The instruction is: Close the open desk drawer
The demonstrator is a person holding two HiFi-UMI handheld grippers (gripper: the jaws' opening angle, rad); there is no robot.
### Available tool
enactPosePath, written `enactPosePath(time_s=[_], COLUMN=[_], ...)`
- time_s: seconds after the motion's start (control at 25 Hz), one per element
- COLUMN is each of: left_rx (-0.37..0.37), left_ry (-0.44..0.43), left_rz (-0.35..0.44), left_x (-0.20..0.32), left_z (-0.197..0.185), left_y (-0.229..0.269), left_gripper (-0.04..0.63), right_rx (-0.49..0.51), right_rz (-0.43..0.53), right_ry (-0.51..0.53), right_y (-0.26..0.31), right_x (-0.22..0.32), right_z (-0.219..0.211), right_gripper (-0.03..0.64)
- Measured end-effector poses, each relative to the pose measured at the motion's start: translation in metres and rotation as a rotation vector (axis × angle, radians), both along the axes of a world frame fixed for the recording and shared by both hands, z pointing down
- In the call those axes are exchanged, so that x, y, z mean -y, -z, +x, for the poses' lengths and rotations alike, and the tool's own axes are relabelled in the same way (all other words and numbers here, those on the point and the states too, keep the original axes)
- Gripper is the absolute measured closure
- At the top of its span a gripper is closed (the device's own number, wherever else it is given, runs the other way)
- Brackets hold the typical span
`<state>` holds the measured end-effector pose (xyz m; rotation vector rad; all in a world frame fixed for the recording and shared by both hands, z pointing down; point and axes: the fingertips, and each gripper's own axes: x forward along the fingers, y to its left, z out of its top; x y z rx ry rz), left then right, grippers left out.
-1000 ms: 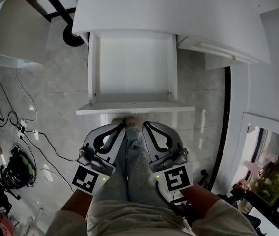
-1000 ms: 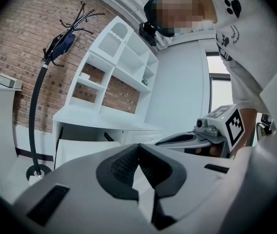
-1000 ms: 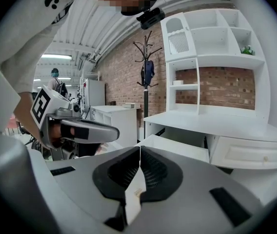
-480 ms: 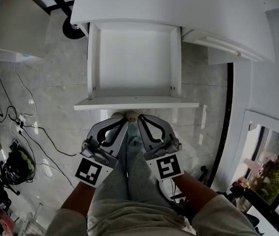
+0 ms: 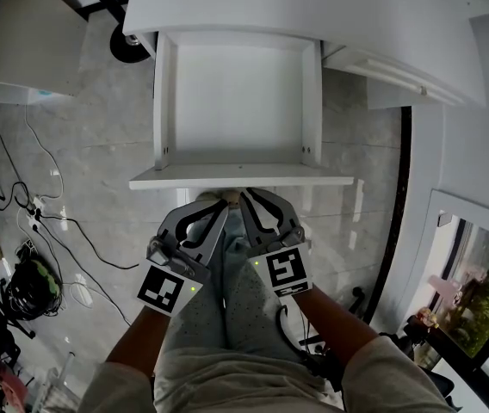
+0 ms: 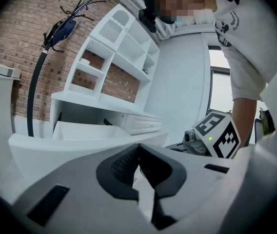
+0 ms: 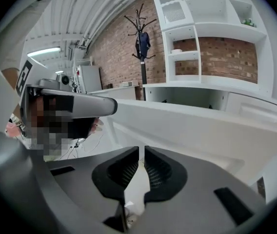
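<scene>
The left gripper [image 6: 138,150] has its dark ridged pads pressed together at the tips, with nothing between them. The right gripper [image 7: 141,152] is closed to a thin slit and is also empty. Both point at the flat front panel of the open white desk drawer [image 5: 240,177], which is pulled well out from under the white desk top [image 5: 296,7]. From the head view, both sets of tips lie at the panel's lower edge; I cannot tell whether they touch it.
</scene>
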<state>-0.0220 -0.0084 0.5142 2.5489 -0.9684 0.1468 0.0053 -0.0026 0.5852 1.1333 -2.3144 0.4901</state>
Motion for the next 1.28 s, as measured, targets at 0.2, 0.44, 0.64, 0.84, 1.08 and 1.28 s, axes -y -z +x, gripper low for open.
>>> enactPosePath(time_s=[0.2,0.44,0.64,0.84,1.08,1.28], left_rx=[0.010,0.013,0.011,0.017,0.022,0.016], left_ry=[-0.014,-0.019,-0.017,-0.022,-0.020,-0.013], left_rz=[-0.001,-0.011,-0.017,-0.008,-0.017,-0.026], left_x=[0.001,0.000,0.000,0.001,0.002,0.003], left_z=[0.002,0.003,0.004,0.004,0.004,0.002], left_y=[-0.008,-0.013,-0.018,-0.020,-0.022,-0.024], left_gripper=[0.578,0.578,0.578,0.578,0.578,0.578], right_rx=[-0.018,-0.020,0.005,-0.015,0.002,0.020], right_rz=[-0.035,-0.102,-0.147,-0.193,-0.223,-0.254], right_ry=[-0.034,-0.119,-0.192,-0.236,-0.329,-0.368], right_y=[-0.017,-0.036,-0.044,-0.057,-0.059,-0.062], right_x=[0.001,-0.001,0.002,0.004,0.009,0.012], right_z=[0.003,0.005,0.004,0.004,0.007,0.004], right_gripper=[0.583,0.560,0.513,0.492,0.492,0.498])
